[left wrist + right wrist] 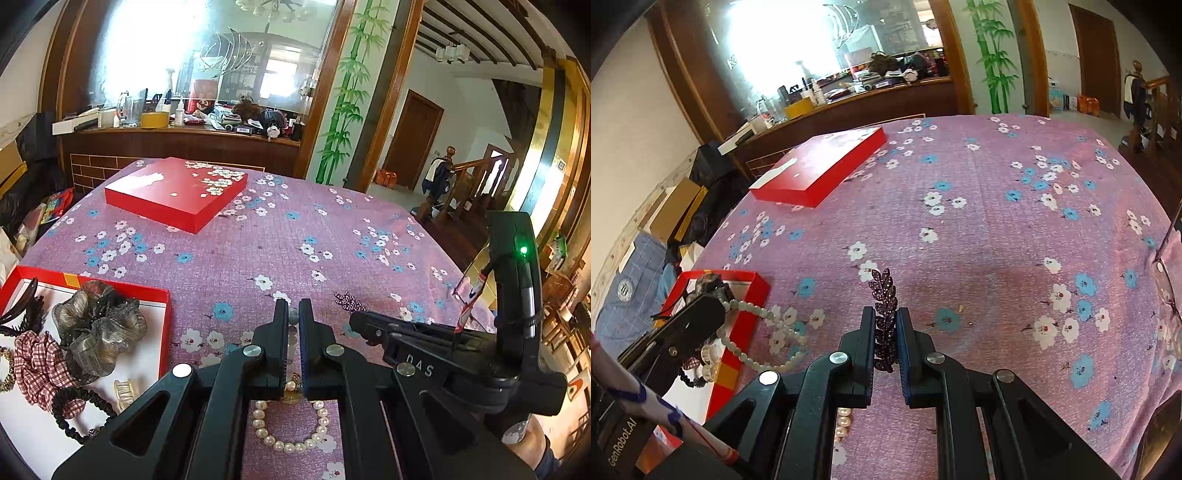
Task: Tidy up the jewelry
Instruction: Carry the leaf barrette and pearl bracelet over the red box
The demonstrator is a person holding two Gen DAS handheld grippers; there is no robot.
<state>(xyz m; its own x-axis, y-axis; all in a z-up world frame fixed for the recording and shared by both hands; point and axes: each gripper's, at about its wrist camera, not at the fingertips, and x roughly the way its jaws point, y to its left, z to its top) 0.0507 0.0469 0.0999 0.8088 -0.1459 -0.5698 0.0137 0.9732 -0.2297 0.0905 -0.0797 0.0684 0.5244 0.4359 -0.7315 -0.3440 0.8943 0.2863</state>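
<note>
My left gripper (293, 314) is shut on a pale bead bracelet (293, 316); in the right wrist view the bracelet (768, 332) hangs from it over the edge of the open red box (753, 284). A white pearl strand (288, 443) lies on the cloth under the left gripper. My right gripper (885, 314) is shut on a purple leaf-shaped hair clip (884, 291), held just above the tablecloth. The clip's tip also shows in the left wrist view (349, 301). The red box (168, 314) holds scrunchies (98, 325) and hair clips.
A red box lid (177, 194) lies at the table's far left. The purple floral tablecloth (295, 240) covers the table. Eyeglasses (1165, 280) sit at the right edge. A cluttered wooden counter (184, 129) stands behind the table, stairs to the right.
</note>
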